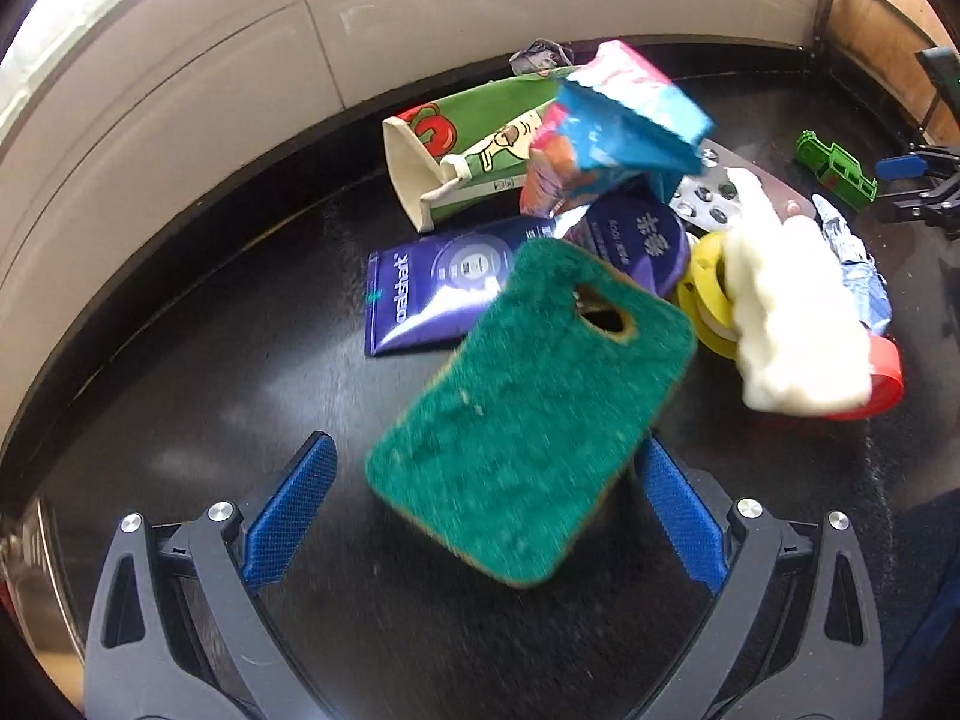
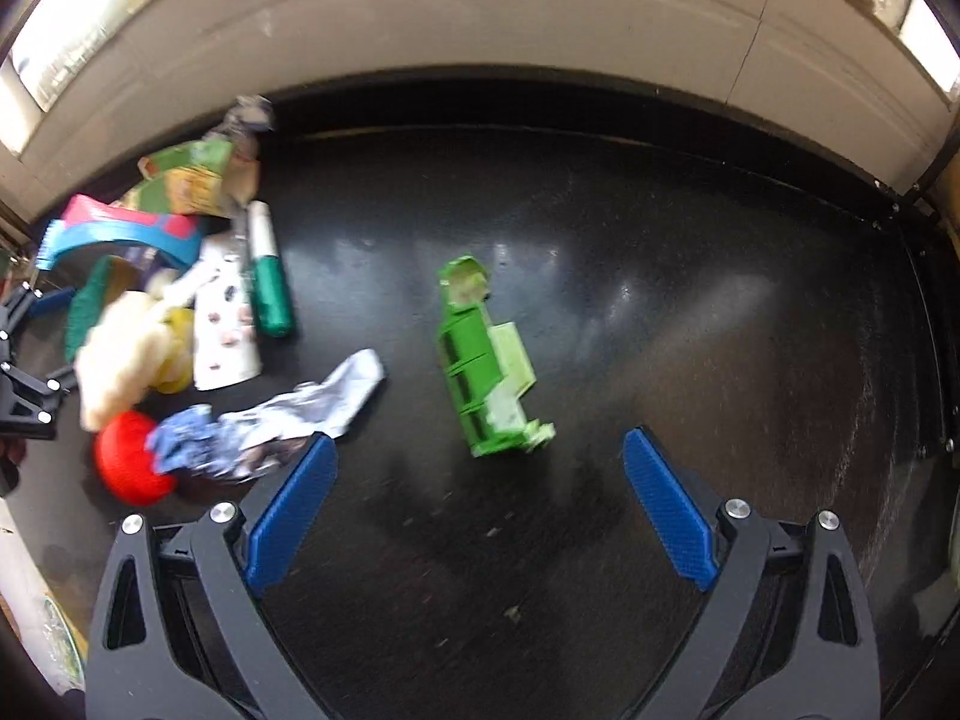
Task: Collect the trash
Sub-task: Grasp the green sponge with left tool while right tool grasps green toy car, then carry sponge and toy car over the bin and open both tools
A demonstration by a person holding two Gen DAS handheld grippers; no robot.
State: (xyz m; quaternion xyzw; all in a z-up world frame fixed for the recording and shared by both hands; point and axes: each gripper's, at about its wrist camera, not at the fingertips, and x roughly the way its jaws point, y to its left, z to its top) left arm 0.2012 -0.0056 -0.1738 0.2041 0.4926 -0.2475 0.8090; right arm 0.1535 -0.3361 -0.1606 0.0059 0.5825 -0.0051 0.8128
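A pile of trash lies on the black tabletop point(image 1: 210, 396). A green scouring sponge point(image 1: 528, 414) is tilted and blurred just ahead of my open left gripper point(image 1: 486, 468), over its right finger; neither pad grips it. Behind it lie a purple tube point(image 1: 444, 294), a green carton point(image 1: 480, 138), a blue-pink wrapper point(image 1: 624, 126), a white foam lump point(image 1: 792, 324), yellow tape point(image 1: 702, 282) and a red cap point(image 1: 882, 378). My right gripper point(image 2: 480, 462) is open and empty just short of a green plastic piece point(image 2: 486, 360). Crumpled foil point(image 2: 288, 420) lies at its left.
A beige wall point(image 1: 180, 90) borders the table's far edge. A green marker point(image 2: 270, 288) and a blister pack point(image 2: 225, 324) lie in the pile. The right gripper also shows at the right edge of the left wrist view point(image 1: 918, 186), near the green piece point(image 1: 837, 171).
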